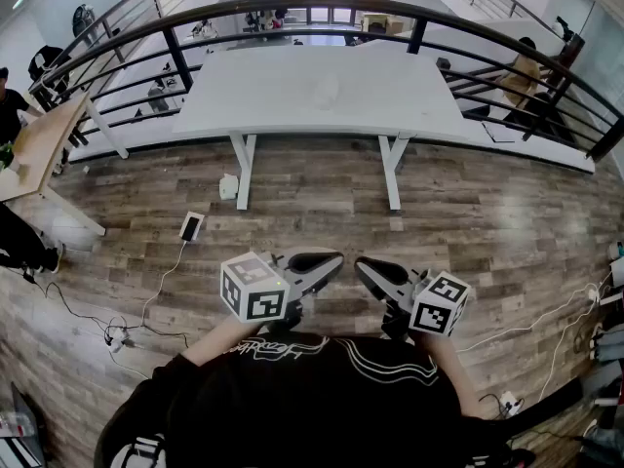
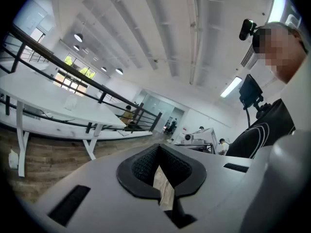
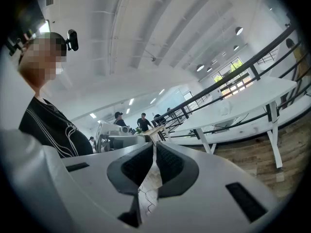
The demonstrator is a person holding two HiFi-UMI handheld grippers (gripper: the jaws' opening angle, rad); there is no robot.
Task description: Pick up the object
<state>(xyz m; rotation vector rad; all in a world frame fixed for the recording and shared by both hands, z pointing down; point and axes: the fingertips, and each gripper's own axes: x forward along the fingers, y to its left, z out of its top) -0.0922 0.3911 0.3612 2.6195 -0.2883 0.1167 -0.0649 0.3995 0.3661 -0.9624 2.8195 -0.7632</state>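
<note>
**Pick-up not begun: both jaws shut, object far off**

Standing back on the wooden floor [image 1: 487, 222], well apart from the white surface [image 1: 253, 105] in the upper centre of the head view. Holding the left gripper [image 1: 330, 260] and the right gripper [image 1: 367, 267] low against the body, bottom centre of the frame, tips near each other and aimed toward the surface.

Left jaws pressed together, with nothing between the pads. Right jaws likewise closed down to a sliver, gripping nothing; only floor and a cable visible through the gap.

Near the middle of the surface, one pale, translucent object [image 1: 328, 90], perhaps a cup, too faint to name for sure. Standing alone and untouched, with a dark railing [image 1: 292, 8] behind the surface.

By the look of it, nothing of the task done so far. Left to do: stepping up to the surface, opening one pair of jaws, closing on the object, lifting it clear.
</note>
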